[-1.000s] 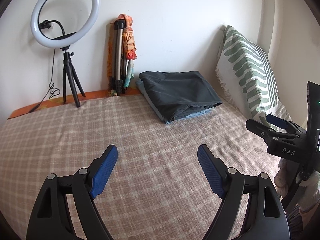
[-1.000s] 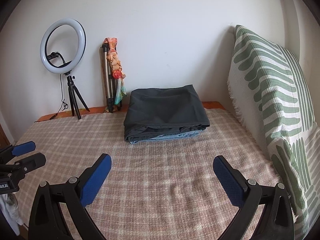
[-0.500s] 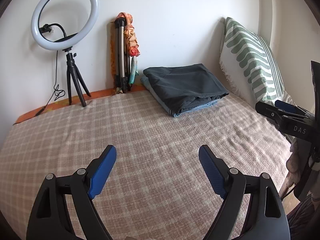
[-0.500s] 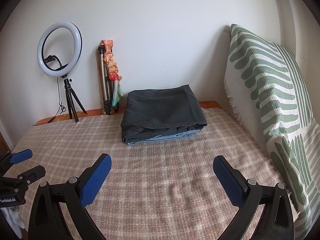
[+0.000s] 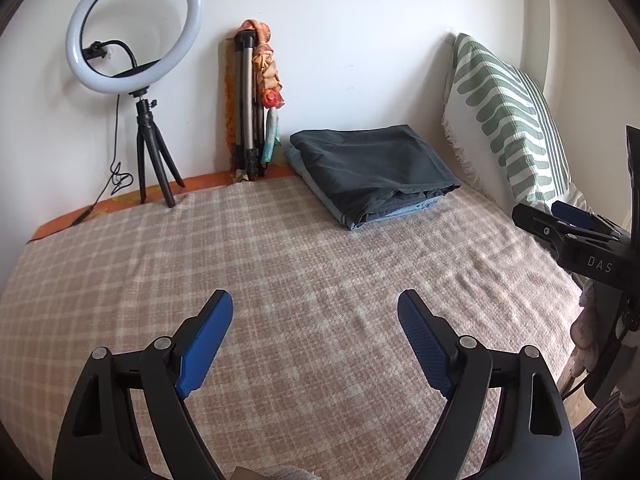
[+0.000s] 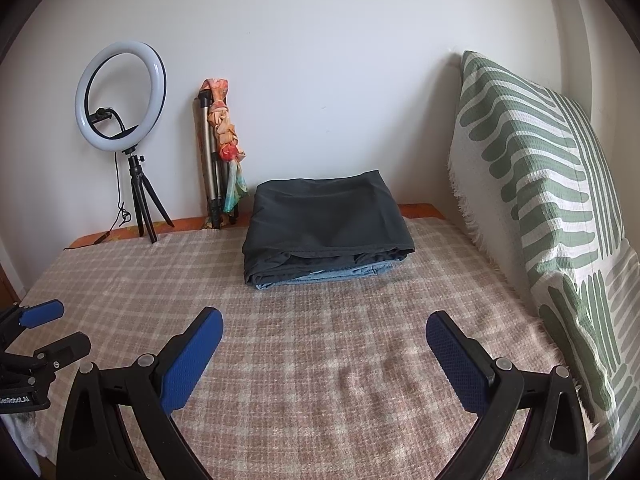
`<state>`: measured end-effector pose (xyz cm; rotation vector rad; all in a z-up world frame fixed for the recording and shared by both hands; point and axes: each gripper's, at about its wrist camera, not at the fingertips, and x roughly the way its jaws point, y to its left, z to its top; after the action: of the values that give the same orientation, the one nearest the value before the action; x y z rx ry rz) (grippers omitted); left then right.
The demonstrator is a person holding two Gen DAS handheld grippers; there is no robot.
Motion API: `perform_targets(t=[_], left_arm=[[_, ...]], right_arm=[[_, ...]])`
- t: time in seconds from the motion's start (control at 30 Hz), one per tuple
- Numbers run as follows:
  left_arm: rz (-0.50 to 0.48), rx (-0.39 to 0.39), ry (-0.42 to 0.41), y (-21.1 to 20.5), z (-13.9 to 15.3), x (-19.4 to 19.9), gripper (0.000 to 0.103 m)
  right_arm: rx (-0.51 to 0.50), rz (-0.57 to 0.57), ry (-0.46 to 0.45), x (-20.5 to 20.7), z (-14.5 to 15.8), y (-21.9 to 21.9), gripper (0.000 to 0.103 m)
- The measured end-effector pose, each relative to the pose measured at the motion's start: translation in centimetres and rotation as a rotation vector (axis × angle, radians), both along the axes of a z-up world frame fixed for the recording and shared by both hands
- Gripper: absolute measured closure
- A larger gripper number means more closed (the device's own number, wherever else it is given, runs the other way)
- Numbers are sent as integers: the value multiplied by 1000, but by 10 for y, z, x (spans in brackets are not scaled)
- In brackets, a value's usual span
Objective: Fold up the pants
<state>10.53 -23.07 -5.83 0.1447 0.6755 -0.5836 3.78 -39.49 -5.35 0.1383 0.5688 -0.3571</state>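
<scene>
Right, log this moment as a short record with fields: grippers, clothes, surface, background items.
left gripper: open, nothing between the jaws, above the blanket
right gripper: open, nothing between the jaws
dark pants: folded, on top of the stack near the wall
light blue garment: folded, under the dark pants, only its edge showing
checked blanket: covers the bed, bare in front of the stack
pillow: green and white, upright at the right
ring light: on a small tripod, back left
folded tripod: leaning on the wall, scarf draped over it

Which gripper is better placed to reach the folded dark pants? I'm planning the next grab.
Probably the right gripper: the dark pants lie almost straight ahead between its open fingers. From the left gripper, also open and empty, they sit off to the right.
</scene>
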Motion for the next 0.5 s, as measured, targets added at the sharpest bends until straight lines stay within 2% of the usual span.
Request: perform_targets(t=[0.5], left_arm=[[10, 4, -3, -3, 0, 2, 18]], right_arm=[[5, 1, -2, 1, 0, -1, 0]])
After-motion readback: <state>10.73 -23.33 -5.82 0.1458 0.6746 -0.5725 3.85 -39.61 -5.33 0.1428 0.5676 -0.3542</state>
